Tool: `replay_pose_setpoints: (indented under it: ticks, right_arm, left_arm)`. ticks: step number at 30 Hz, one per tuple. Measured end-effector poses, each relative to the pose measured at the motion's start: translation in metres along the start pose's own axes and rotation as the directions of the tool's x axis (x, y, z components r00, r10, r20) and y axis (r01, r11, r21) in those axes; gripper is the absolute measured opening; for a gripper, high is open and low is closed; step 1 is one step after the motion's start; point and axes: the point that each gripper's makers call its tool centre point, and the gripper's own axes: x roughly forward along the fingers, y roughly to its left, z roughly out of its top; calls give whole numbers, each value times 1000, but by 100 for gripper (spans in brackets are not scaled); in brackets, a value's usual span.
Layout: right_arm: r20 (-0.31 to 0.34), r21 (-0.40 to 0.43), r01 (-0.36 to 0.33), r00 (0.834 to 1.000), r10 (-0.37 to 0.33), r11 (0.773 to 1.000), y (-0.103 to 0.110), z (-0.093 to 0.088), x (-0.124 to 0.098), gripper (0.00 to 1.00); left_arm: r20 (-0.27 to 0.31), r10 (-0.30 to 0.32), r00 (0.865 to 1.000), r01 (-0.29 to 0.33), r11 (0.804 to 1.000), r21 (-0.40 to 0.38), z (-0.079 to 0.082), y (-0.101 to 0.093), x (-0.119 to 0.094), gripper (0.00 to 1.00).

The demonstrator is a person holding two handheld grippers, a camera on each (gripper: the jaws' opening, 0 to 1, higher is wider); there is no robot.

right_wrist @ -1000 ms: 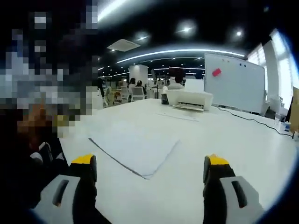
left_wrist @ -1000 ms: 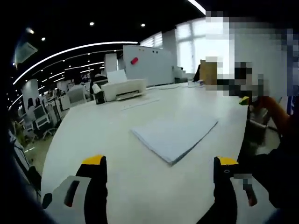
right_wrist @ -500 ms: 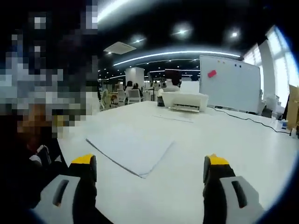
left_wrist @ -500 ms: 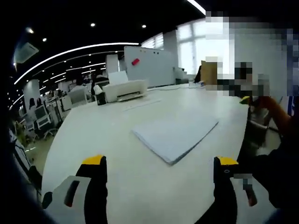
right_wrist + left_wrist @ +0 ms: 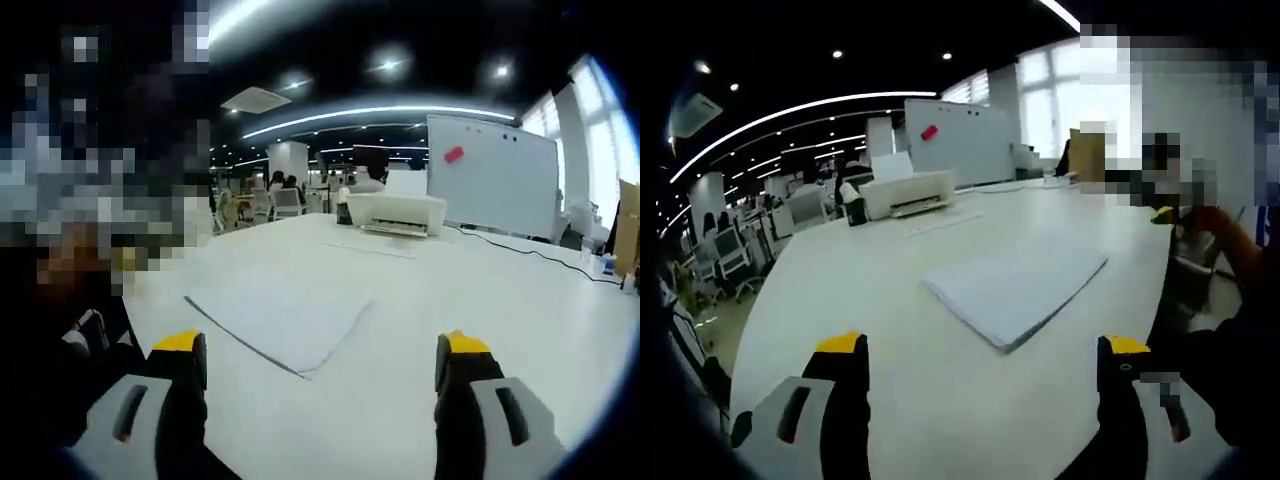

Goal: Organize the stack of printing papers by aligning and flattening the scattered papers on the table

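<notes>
A flat stack of white printing paper (image 5: 1015, 290) lies on the white table (image 5: 840, 290), its edges roughly in line. My left gripper (image 5: 985, 360) hovers open above the table, short of the stack's near corner. The same paper stack (image 5: 285, 315) lies ahead and to the left in the right gripper view. My right gripper (image 5: 320, 365) is open too, with nothing between its yellow-tipped fingers (image 5: 182, 345), and stays clear of the stack.
A white printer (image 5: 905, 190) with a loose sheet before it sits at the table's far end, also the printer (image 5: 400, 212) in the right gripper view. A whiteboard (image 5: 960, 135) stands behind. A cable (image 5: 530, 255) runs across the table. Office chairs (image 5: 725, 255) stand beside the table.
Both views shifted only slightly with my hands. The paper stack has not moved and both grippers stay open.
</notes>
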Motion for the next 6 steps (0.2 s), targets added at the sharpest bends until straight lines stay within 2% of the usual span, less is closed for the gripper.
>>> replay_pose_setpoints:
  ticks: [6]
  right_arm:
    - [-3,0,-6,1000,6,1000,2,0,0,90]
  left_arm:
    - [1,2,1000,-2,1000,4,1,0,0,97]
